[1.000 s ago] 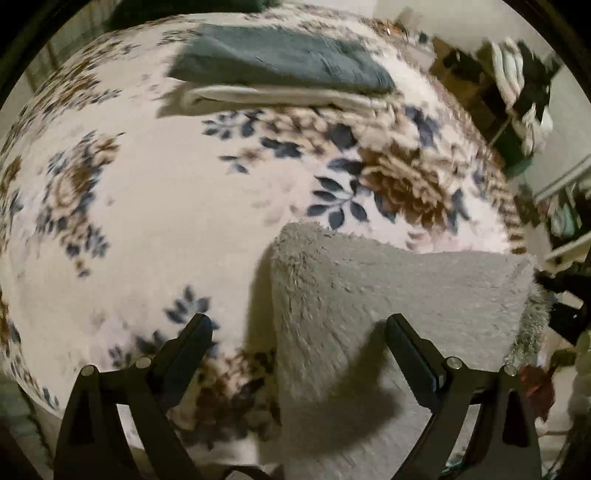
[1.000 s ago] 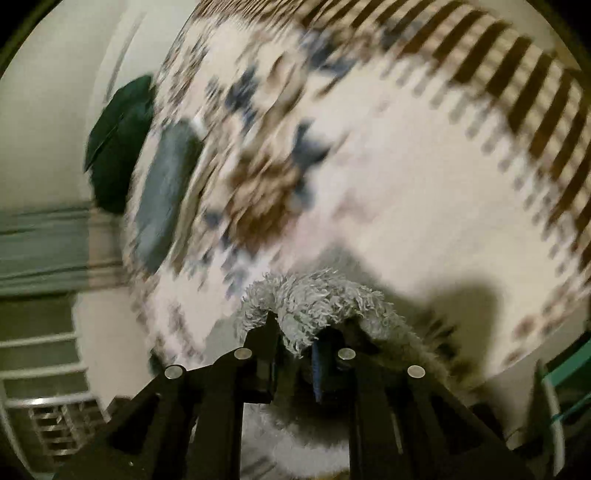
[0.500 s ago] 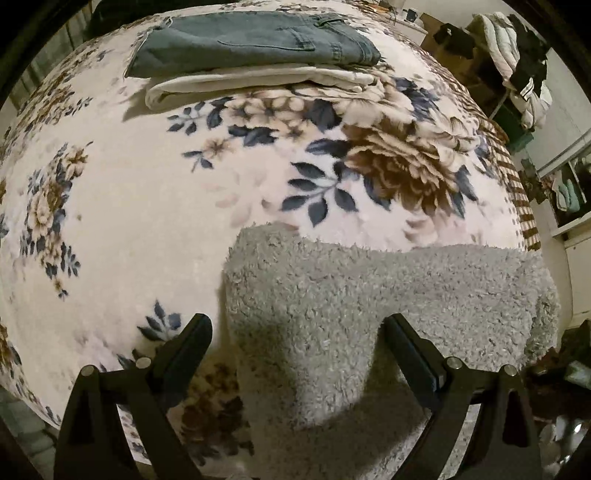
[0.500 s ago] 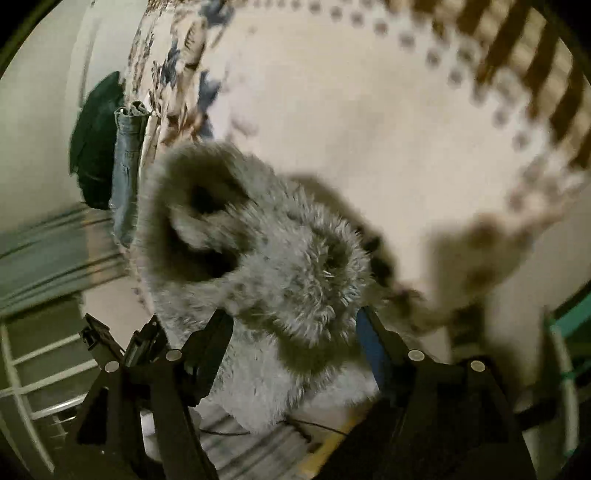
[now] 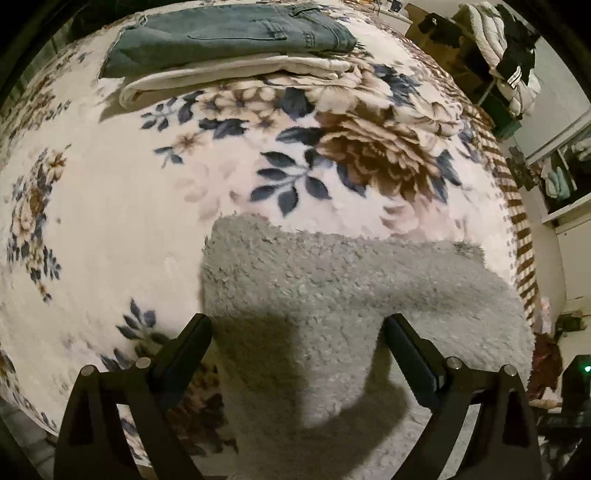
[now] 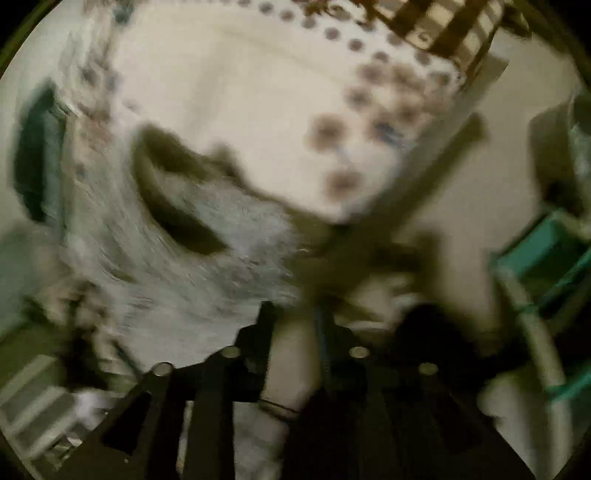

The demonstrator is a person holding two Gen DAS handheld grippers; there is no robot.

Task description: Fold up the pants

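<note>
Fuzzy grey pants lie on the flowered blanket at the near edge of the bed, stretching right. My left gripper is open and empty, hovering over the pants with a finger on each side of their left part. In the blurred right wrist view the grey pants lie to the left, apart from my right gripper. Its fingers stand close together with a narrow gap, and nothing shows between them.
The flowered blanket covers the bed. Folded blue jeans lie on a folded cream garment at the far side. A rack of clothes stands at the right. A teal crate is beside the bed.
My right gripper let go of the pants, pulled back off the bed edge and closed up. The pants settled flat. My left gripper stayed open above them.
</note>
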